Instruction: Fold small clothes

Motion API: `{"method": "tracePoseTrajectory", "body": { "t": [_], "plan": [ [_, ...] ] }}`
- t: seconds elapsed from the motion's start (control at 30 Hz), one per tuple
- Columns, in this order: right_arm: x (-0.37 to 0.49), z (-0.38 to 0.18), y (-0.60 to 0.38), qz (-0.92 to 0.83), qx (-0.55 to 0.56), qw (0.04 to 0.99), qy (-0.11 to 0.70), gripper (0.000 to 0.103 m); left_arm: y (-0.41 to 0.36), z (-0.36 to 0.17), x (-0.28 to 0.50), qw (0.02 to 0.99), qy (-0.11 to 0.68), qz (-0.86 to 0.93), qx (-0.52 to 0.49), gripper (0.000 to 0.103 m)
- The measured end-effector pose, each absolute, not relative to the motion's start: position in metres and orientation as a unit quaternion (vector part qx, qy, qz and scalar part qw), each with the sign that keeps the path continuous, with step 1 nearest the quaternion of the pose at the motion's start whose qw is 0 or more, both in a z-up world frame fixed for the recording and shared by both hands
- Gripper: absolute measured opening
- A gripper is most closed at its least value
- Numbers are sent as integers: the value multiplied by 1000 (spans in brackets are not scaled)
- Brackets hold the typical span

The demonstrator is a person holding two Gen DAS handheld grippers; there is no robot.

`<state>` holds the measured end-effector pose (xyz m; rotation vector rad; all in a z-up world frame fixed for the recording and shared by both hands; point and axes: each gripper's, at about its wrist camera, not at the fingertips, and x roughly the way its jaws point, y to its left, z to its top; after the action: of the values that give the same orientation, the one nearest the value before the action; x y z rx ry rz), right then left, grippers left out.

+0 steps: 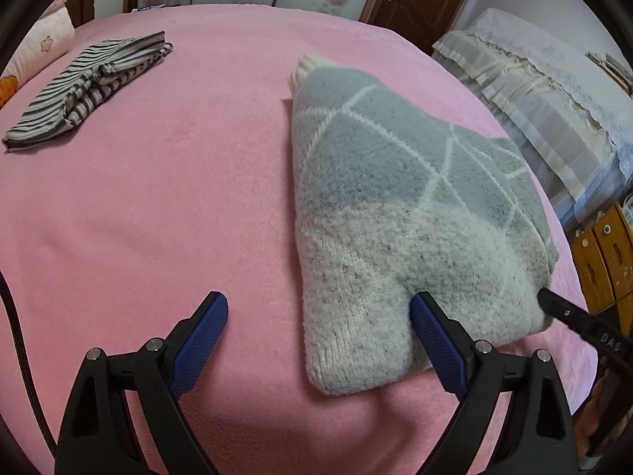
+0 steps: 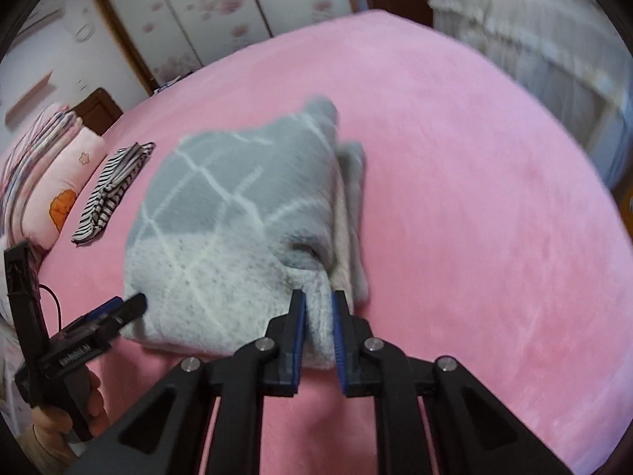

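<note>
So there's one knit sweater point(image 1: 399, 213) folded into a chunky bundle, sitting on the pink bed point(image 1: 166, 198). In the left wrist view it fills the 2 to 4 o'clock area. It's fuzzy wool, grey on the far half with thin white diamond lines, fading to speckled cream at the near end, with a ribbed cream cuff poking out at the far tip.

Two tools are on it. The left tool point(image 1: 318, 308) is spread wide, its ridged blue pads straddling the near cream corner without squeezing it; one pad is just beside the knit, the other is out over bare blanket. The right tool point(image 2: 318, 304) is nearly pressed together and is pinching a fold of the cream edge between its blue pads.

One other garment: a striped black-and-white piece point(image 1: 87, 91), folded flat, at about 10 o'clock, well apart from the sweater. Beyond it, at the bed's edge, there's a pink pillow point(image 2: 75, 182) with a flower print. The blanket is plush fleece. Nothing sits between the tools and the sweater.
</note>
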<state>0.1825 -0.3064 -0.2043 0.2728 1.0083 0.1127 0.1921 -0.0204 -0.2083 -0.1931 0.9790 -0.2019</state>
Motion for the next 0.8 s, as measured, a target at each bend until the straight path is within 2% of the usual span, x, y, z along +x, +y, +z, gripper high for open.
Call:
{"method": "tracePoseTrajectory", "body": {
  "t": [0.3, 0.5, 0.8],
  "plan": [
    [188, -221, -305, 52, 144, 871, 467, 12, -15, -213, 193, 870, 470, -112, -99, 93],
    [182, -195, -307, 63, 142, 878, 453, 27, -16, -188, 184, 880, 457, -113, -65, 93],
    [207, -150, -293, 71, 99, 904, 410, 27, -31, -138, 204, 903, 410, -129, -24, 93]
  ]
}}
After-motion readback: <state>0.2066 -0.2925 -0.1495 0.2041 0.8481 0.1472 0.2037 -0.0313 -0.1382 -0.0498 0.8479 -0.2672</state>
